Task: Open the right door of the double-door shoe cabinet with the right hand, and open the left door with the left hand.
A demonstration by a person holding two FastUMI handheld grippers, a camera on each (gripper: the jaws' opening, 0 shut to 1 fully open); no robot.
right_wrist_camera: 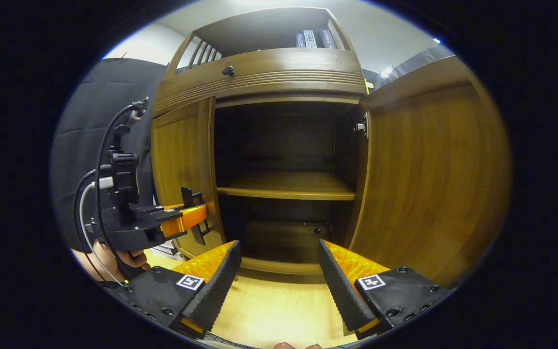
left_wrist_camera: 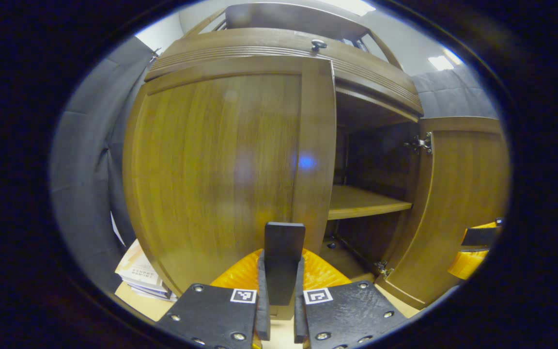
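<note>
Shoe cabinet (right_wrist_camera: 259, 72) stands upright on the wooden floor (right_wrist_camera: 279, 310), its front facing the cameras and its doors tall, long axis vertical. Right door (right_wrist_camera: 429, 169) is swung wide open on its hinges, its inner face turned toward the cabinet interior, exposing a horizontal shelf (right_wrist_camera: 286, 186) and a dark lower compartment. Left door (left_wrist_camera: 221, 169) is at most slightly ajar, its free vertical edge near the cabinet centre.

Left tongs (left_wrist_camera: 279, 271) are clamped on the door's black handle (left_wrist_camera: 284, 257), which stands upright between the fingers at the lower part of the door edge. In the right gripper view the same tool (right_wrist_camera: 182, 218) is held by a hand (right_wrist_camera: 119, 259) at the left door.

Right tongs (right_wrist_camera: 279, 276) are spread wide apart, holding nothing, in front of the open compartment. A stack of papers (left_wrist_camera: 138, 274) lies at the near left of the cabinet base.
</note>
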